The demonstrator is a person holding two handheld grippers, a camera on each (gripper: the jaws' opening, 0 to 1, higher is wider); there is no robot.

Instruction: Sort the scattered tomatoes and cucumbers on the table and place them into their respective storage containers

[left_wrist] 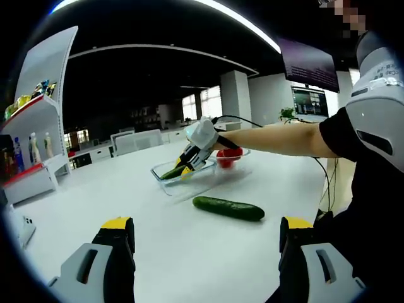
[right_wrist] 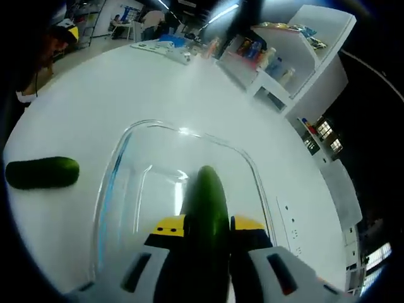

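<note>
Fingers first: on my left gripper (left_wrist: 205,243) the two yellow-tipped fingers (left_wrist: 117,225) stand wide apart with nothing between them, hovering low over the white table (left_wrist: 126,189). Just ahead of them a loose cucumber (left_wrist: 228,207) lies on the tabletop, near the clear glass container (left_wrist: 170,184) but outside it. Further right in the left gripper view, my right gripper (left_wrist: 188,165) reaches over that container with a second cucumber clamped in it, and beyond it sits a clear bowl (left_wrist: 240,158) holding red tomatoes (left_wrist: 228,155).

From the right gripper view, my right-hand fingers (right_wrist: 243,223) are closed on the held cucumber (right_wrist: 207,208), which runs forward between them and hangs over the middle of the container; I cannot tell whether its far end touches the glass bottom. The loose cucumber shows at the left, on the table beside the container's wall.

As I judge it, the tomatoes look sorted, since I see none on the table, though part of the table is out of sight. What remains is to let go of this cucumber inside the container and then bring in the loose one.
</note>
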